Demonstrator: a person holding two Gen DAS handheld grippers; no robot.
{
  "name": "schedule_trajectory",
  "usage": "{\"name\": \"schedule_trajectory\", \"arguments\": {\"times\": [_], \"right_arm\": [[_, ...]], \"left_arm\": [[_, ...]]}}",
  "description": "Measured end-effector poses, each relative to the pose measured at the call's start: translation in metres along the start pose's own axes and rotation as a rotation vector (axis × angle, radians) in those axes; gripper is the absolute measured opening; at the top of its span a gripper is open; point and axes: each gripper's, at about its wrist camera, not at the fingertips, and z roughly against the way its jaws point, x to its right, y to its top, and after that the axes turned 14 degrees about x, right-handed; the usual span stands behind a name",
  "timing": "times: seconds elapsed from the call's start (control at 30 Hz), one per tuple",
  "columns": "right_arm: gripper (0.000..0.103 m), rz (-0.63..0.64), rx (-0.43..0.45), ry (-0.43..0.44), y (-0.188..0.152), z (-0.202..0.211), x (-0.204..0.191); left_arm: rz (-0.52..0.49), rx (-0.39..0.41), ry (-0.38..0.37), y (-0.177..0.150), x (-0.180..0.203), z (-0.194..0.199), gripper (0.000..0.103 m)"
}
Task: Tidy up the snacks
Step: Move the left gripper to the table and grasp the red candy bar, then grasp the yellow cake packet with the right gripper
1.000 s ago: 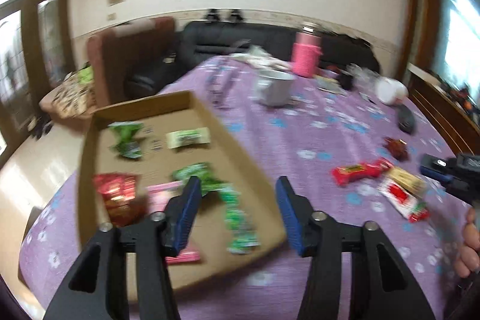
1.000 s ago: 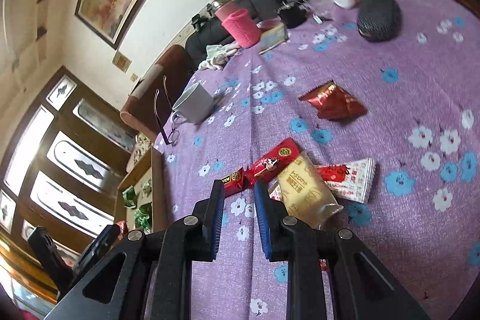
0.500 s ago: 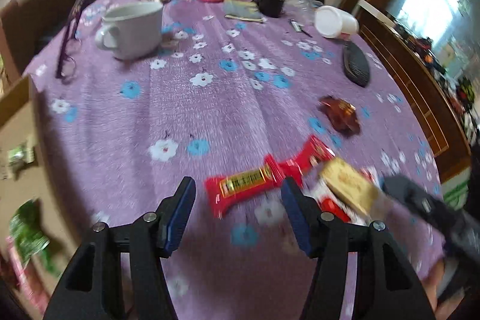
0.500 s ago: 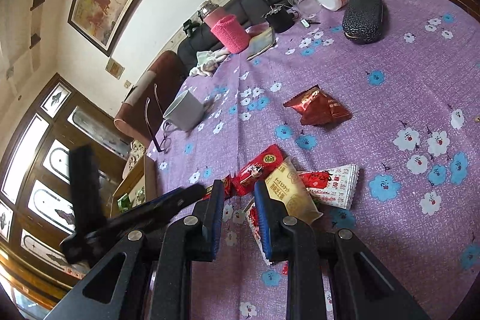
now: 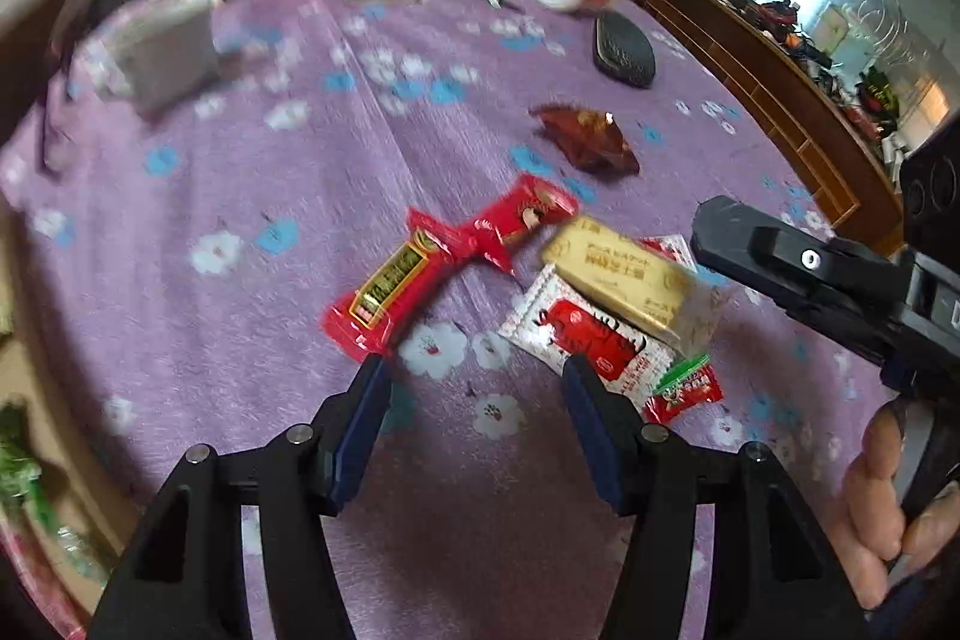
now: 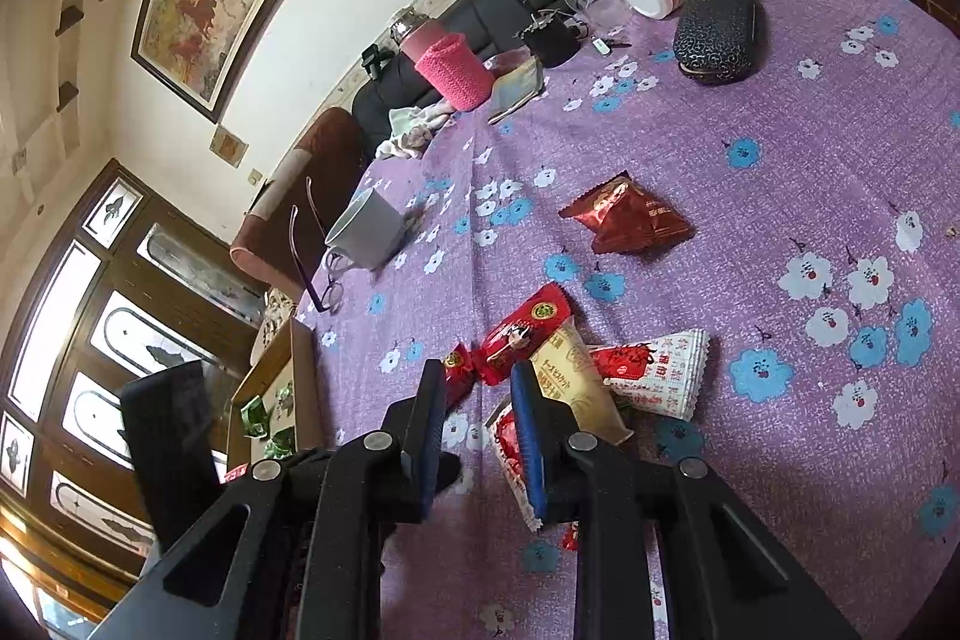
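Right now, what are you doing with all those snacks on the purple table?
A person is tidying snacks with a grabbing tool in each hand. The left tool hangs open over the loose pile, close to the long red packet. The right tool, nearly closed and empty, waits beside the yellow biscuit pack. Some snacks already sit in the cardboard box.

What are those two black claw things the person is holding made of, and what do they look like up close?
Each is a black, angular plastic frame with triangular cutouts and round silver rivets. Both the left gripper and the right gripper end in two flat fingers lined with blue pads. No cables show. The hand wears no glove, and no sleeve is visible.
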Motion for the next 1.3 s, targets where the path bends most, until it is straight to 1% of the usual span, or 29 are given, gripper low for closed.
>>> {"name": "schedule_trajectory", "arguments": {"times": [0.1, 0.27, 0.37, 0.4, 0.43, 0.47, 0.5, 0.53, 0.63, 0.67, 0.73, 0.8, 0.83, 0.9, 0.93, 0.97, 1.0, 1.03, 1.1, 1.2, 1.23, 1.3], "right_arm": [[0.025, -0.003, -0.001, -0.001, 0.000, 0.000, 0.001], [0.025, 0.003, -0.001, 0.000, 0.001, 0.000, -0.001], [0.026, 0.012, 0.000, -0.015, 0.000, 0.000, 0.000], [0.026, 0.015, -0.002, -0.022, 0.000, -0.001, 0.000], [0.026, 0.019, -0.004, -0.030, 0.000, -0.002, 0.001], [0.026, 0.024, -0.007, -0.039, -0.001, -0.004, 0.001], [0.026, 0.031, -0.010, -0.046, -0.001, -0.005, 0.001], [0.026, 0.039, -0.014, -0.054, -0.002, -0.007, 0.001], [0.026, 0.085, -0.025, -0.093, -0.005, -0.013, -0.001], [0.029, 0.111, -0.034, -0.111, -0.007, -0.016, -0.003], [0.029, 0.154, -0.045, -0.123, -0.011, -0.020, -0.006], [0.029, 0.230, -0.048, -0.147, -0.016, -0.023, -0.014], [0.029, 0.287, -0.041, -0.172, -0.019, -0.024, -0.021], [0.029, 0.385, -0.010, -0.236, -0.023, -0.022, -0.031], [0.030, 0.404, 0.003, -0.236, -0.023, -0.021, -0.032], [0.035, 0.415, 0.012, -0.229, -0.022, -0.019, -0.033], [0.047, 0.425, 0.020, -0.234, -0.021, -0.019, -0.033], [0.051, 0.434, 0.023, -0.253, -0.021, -0.019, -0.031], [0.053, 0.450, 0.009, -0.274, -0.023, -0.023, -0.028], [0.053, 0.453, -0.016, -0.247, -0.028, -0.030, -0.029], [0.053, 0.481, -0.020, -0.252, -0.031, -0.032, -0.032], [0.053, 0.560, -0.029, -0.299, -0.041, -0.039, -0.037]], "left_arm": [[-0.004, 0.039, 0.064, 0.007, -0.005, 0.003, 0.059], [-0.019, 0.053, 0.158, 0.014, -0.016, -0.015, 0.060], [-0.016, 0.052, 0.136, 0.010, -0.016, -0.027, 0.059], [-0.021, 0.051, 0.136, 0.008, -0.015, -0.030, 0.057], [-0.026, 0.052, 0.145, 0.006, -0.014, -0.032, 0.047], [-0.042, 0.071, 0.170, 0.005, -0.013, -0.031, 0.037], [-0.052, 0.072, 0.182, 0.005, -0.012, -0.031, 0.034], [-0.051, 0.075, 0.185, 0.005, -0.013, -0.030, 0.029], [0.007, 0.085, 0.158, 0.005, -0.022, -0.024, 0.029], [0.016, 0.086, 0.153, 0.005, -0.024, -0.023, 0.029], [0.016, 0.087, 0.148, 0.003, -0.025, -0.022, 0.029], [0.012, 0.087, 0.149, 0.002, -0.024, -0.022, 0.029], [0.013, 0.087, 0.146, 0.002, -0.024, -0.022, 0.029], [0.014, 0.086, 0.143, 0.000, -0.024, -0.021, 0.029], [0.015, 0.087, 0.142, 0.000, -0.025, -0.020, 0.029], [0.017, 0.086, 0.139, 0.000, -0.025, -0.020, 0.029], [0.020, 0.086, 0.136, 0.000, -0.026, -0.020, 0.029], [0.024, 0.086, 0.134, 0.000, -0.026, -0.020, 0.029], [0.031, 0.085, 0.130, 0.000, -0.028, -0.019, 0.029], [0.038, 0.084, 0.127, 0.000, -0.028, -0.019, 0.029], [0.039, 0.084, 0.126, 0.000, -0.029, -0.019, 0.029], [0.042, 0.085, 0.126, 0.000, -0.029, -0.019, 0.029]]}}
